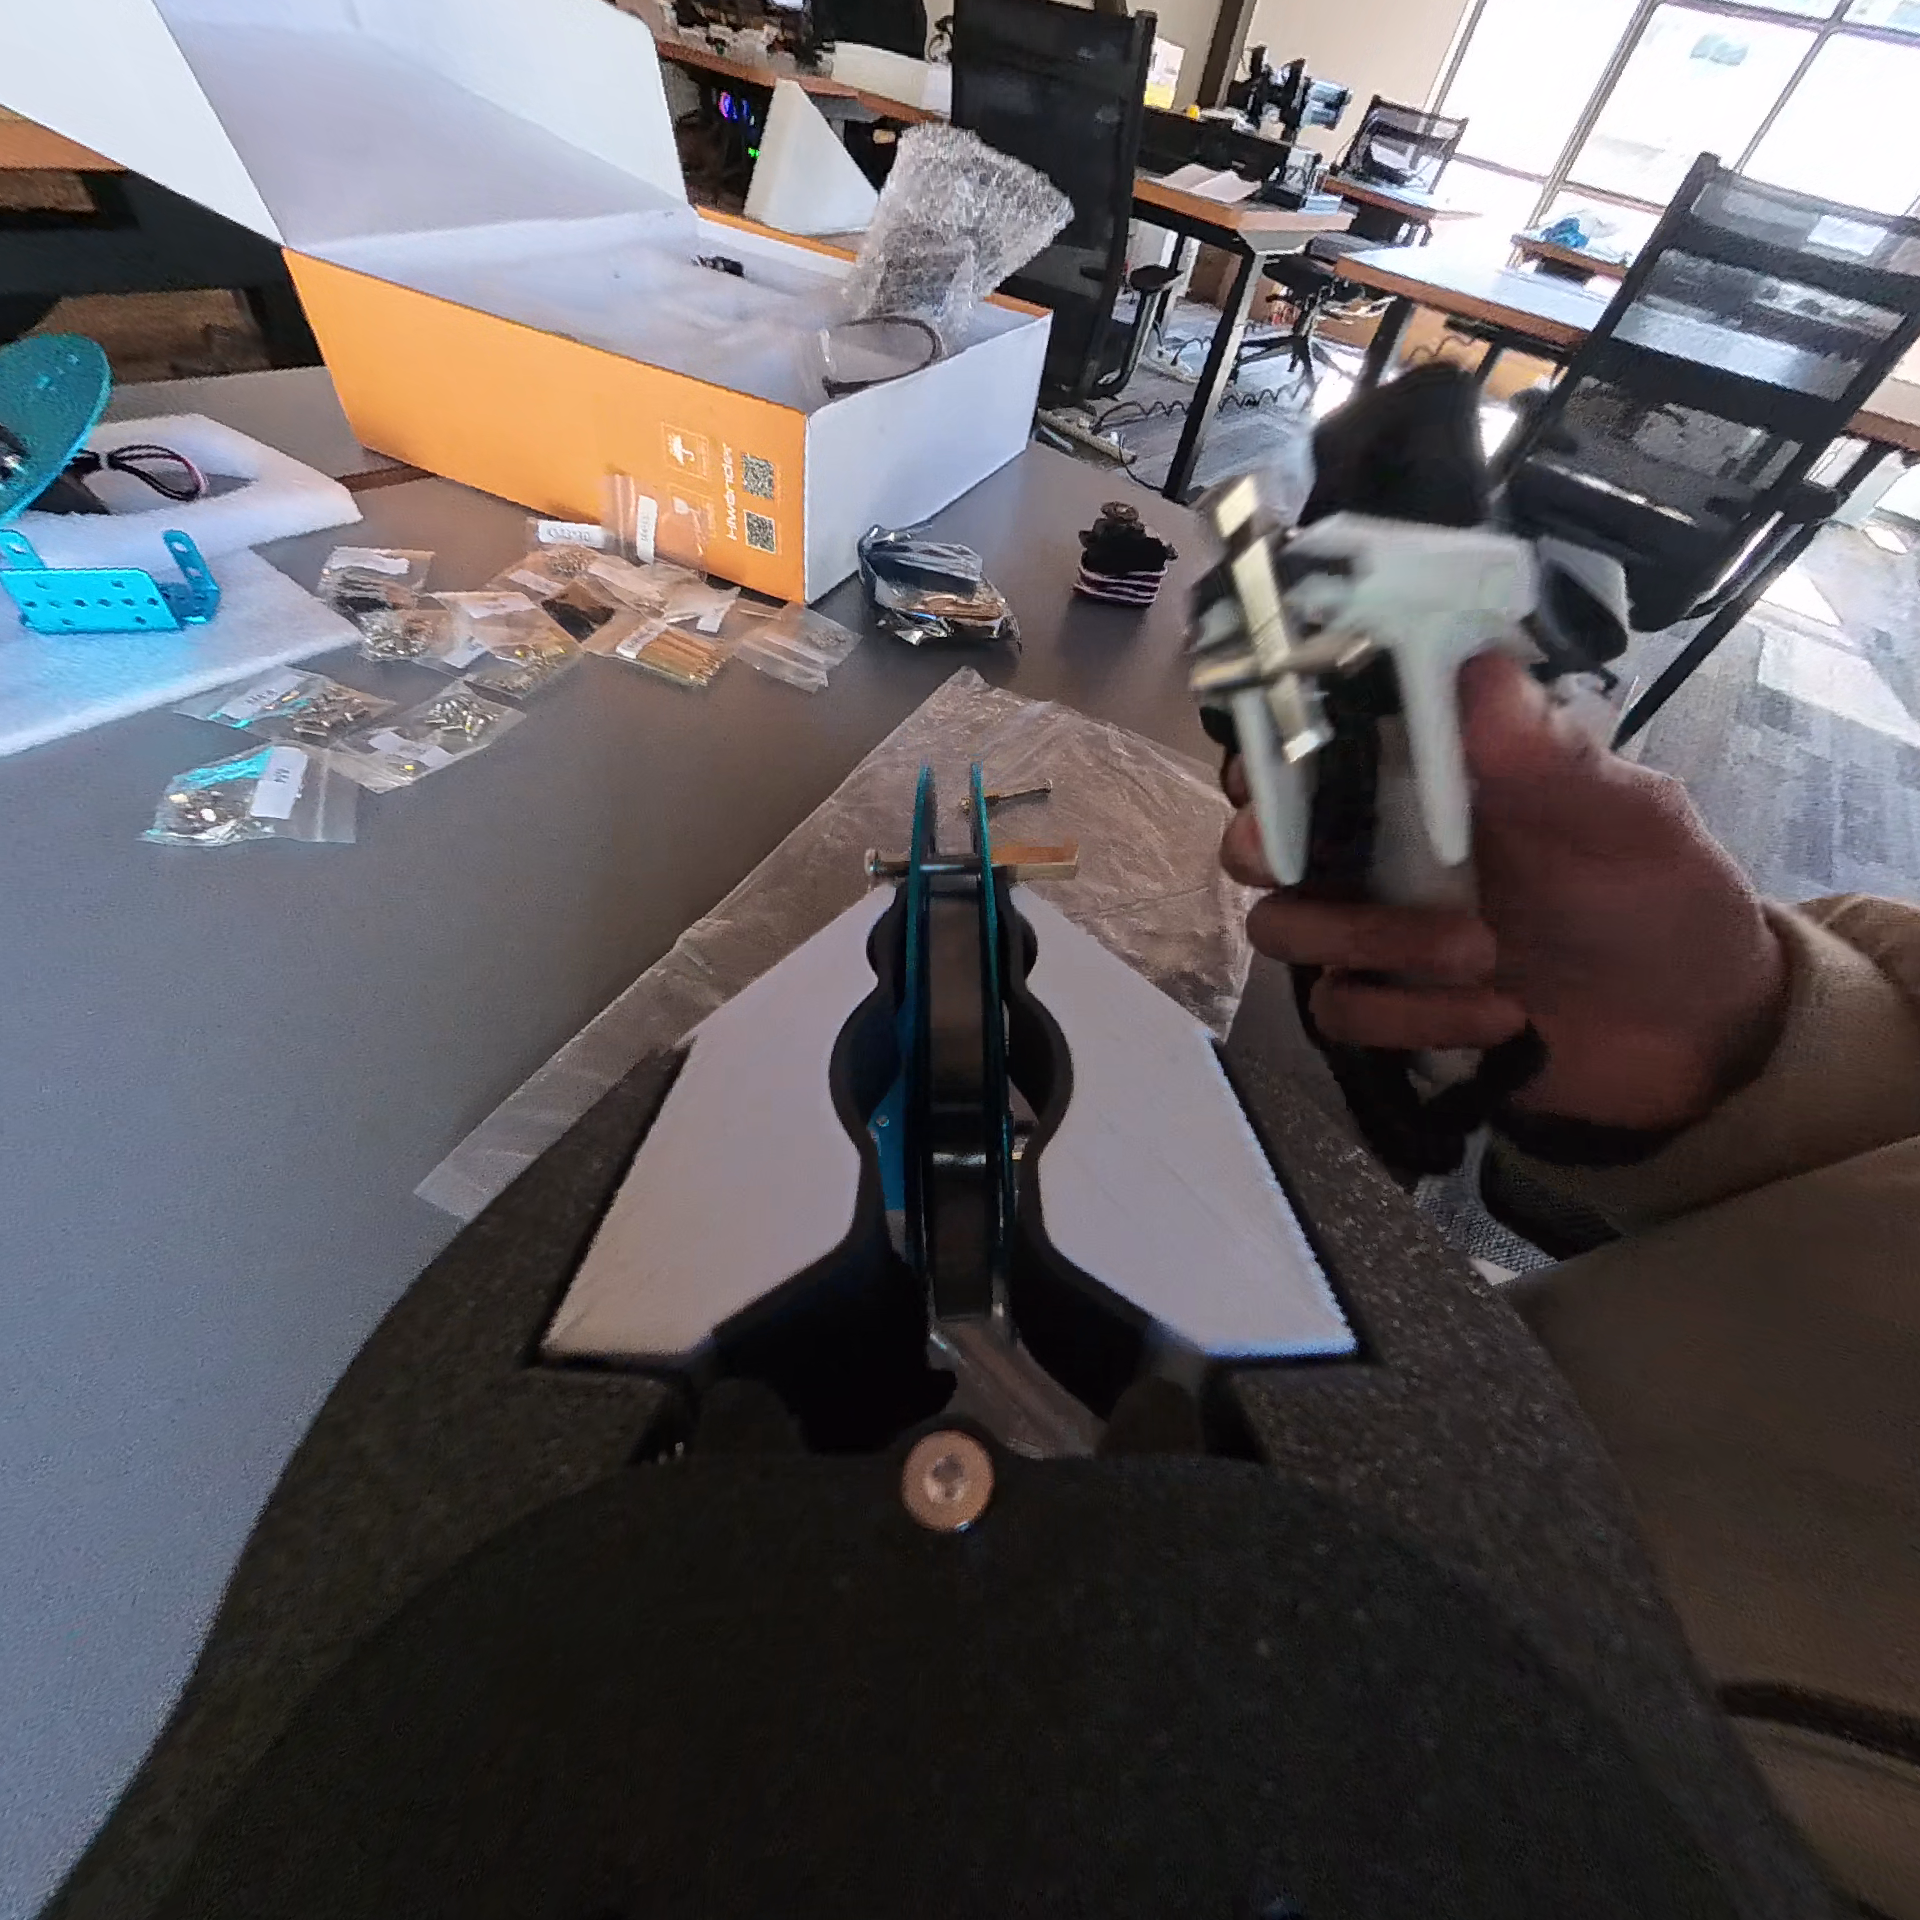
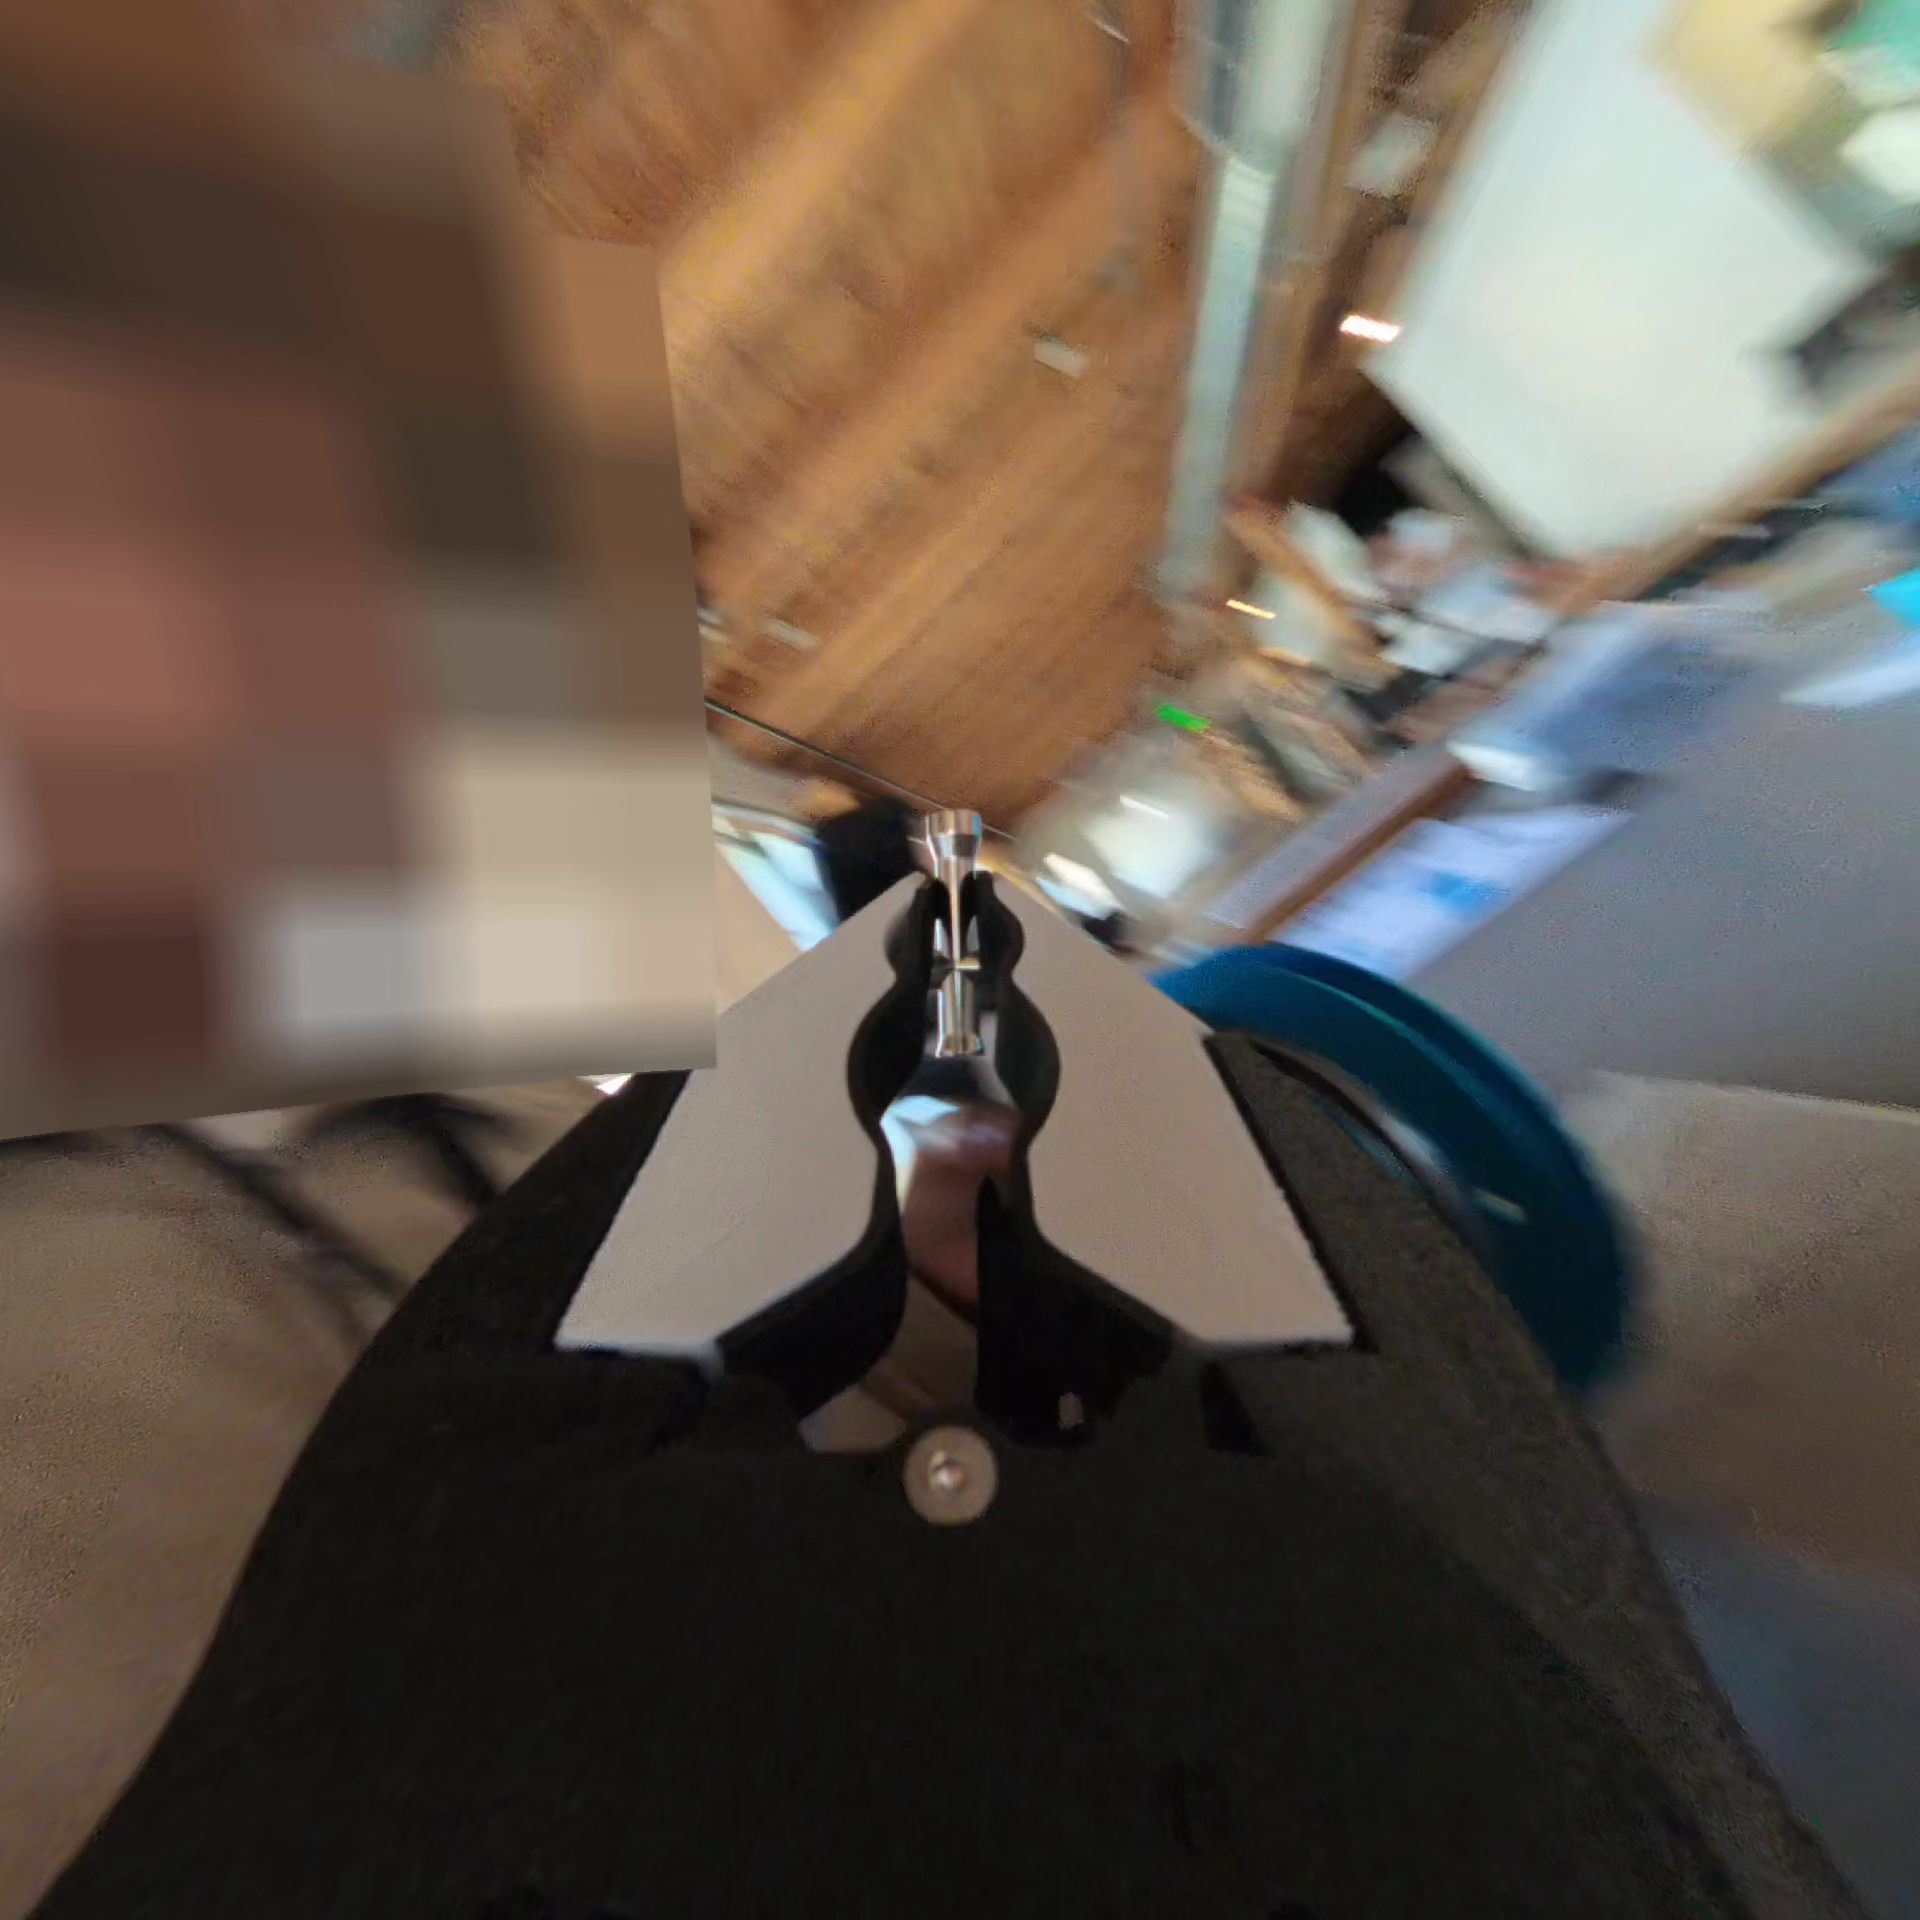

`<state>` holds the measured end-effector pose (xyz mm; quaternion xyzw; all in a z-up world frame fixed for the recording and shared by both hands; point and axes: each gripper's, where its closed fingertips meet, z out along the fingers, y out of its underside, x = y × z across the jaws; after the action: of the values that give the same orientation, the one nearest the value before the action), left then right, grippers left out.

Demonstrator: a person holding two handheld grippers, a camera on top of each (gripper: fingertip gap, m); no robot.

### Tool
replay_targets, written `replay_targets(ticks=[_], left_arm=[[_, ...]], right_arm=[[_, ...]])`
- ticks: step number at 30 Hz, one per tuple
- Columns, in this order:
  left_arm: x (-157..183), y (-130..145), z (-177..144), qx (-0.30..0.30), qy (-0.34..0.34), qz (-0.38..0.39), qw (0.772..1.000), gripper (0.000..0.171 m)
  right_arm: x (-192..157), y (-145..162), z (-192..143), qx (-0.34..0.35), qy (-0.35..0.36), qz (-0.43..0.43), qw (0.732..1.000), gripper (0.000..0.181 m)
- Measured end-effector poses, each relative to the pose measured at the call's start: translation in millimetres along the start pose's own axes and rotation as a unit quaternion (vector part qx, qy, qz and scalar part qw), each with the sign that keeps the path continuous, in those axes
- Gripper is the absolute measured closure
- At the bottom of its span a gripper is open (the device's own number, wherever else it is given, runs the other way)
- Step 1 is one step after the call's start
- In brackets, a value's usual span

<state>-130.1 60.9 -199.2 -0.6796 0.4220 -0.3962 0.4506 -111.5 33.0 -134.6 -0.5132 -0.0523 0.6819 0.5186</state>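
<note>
My left gripper (image 1: pixel 954 914) is shut on a teal two-plate assembly (image 1: pixel 954 1039), held edge-on above the grey table (image 1: pixel 312 1039). A screw and a brass standoff (image 1: pixel 1023 858) stick out sideways from the plates near the fingertips. The other gripper (image 1: pixel 1340 665), held by a hand (image 1: pixel 1538 914), is blurred at the right, raised beside the assembly. In the right wrist view my right gripper (image 2: pixel 954 914) is shut on a small silver metal tool (image 2: pixel 954 935) that pokes out past the fingertips. The teal assembly (image 2: pixel 1455 1122) shows blurred at the right there.
A clear plastic bag (image 1: pixel 1091 810) lies under the assembly. Several small bags of screws (image 1: pixel 436 665), an open orange and white box (image 1: pixel 644 374), white foam (image 1: pixel 156 623) with blue brackets (image 1: pixel 104 592), a dark parts bag (image 1: pixel 935 592) and a small servo (image 1: pixel 1122 566) lie on the table. Office chairs (image 1: pixel 1714 416) stand at the right.
</note>
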Motion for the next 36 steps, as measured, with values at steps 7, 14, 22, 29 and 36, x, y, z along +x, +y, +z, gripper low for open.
replay_targets(ticks=[7, 14, 22, 29, 36], left_arm=[[-17.8, 4.0, -2.8, -0.018, -0.062, 0.046, 0.997, 0.159], [-19.5, 4.0, -1.1, -0.025, -0.066, 0.081, 0.994, 0.158], [-18.9, 4.6, -1.3, -0.031, -0.061, 0.093, 0.993, 0.159], [-21.4, 4.4, -2.1, -0.028, -0.059, 0.088, 0.994, 0.159], [-26.9, 2.7, -1.1, -0.025, -0.049, 0.057, 0.997, 0.158]], right_arm=[[85.7, 45.7, -81.5, -0.321, 0.346, -0.162, 0.867, 0.175], [97.3, 71.2, -131.1, -0.554, 0.394, -0.167, 0.714, 0.175], [100.0, 69.1, -136.1, -0.701, 0.374, -0.211, 0.569, 0.161], [103.1, 73.8, -128.5, -0.713, 0.38, -0.207, 0.552, 0.166], [82.8, 29.3, -43.4, -0.493, 0.329, -0.271, 0.758, 0.173]])
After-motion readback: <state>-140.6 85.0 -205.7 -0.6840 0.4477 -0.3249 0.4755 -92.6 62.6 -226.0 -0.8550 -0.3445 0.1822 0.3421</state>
